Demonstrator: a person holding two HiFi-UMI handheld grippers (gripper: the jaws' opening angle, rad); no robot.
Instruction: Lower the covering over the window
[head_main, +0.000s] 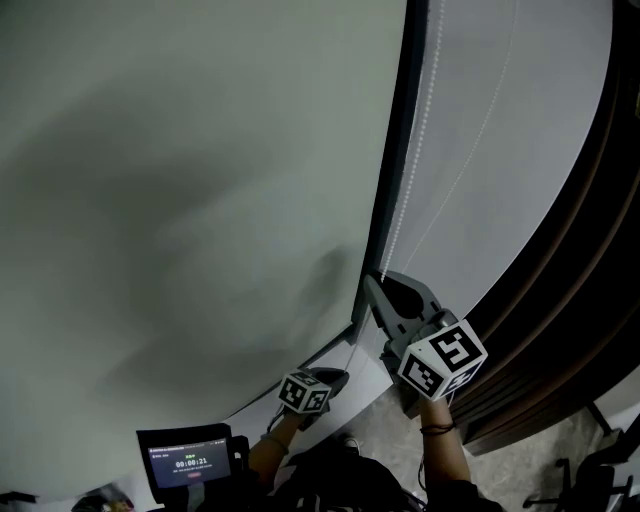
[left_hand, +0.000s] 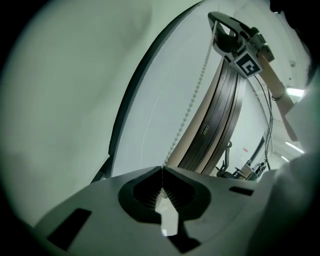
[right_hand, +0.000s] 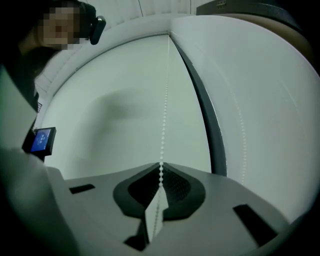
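White bead chain (head_main: 411, 170) runs down the centre; my right tool (head_main: 380, 285) pinches it high, my left tool (head_main: 335, 378) pinches it lower. The blind (head_main: 520, 110) fills the upper right.

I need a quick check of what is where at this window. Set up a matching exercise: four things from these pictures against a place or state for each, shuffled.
1. left gripper
2. right gripper
3. bead chain
4. small screen

A. lit, lower left in the head view
B. shut on the chain, higher up
C. white, running up beside the dark frame
D. shut on the chain, lower down

Pairs: 1-D, 2-B, 3-C, 4-A
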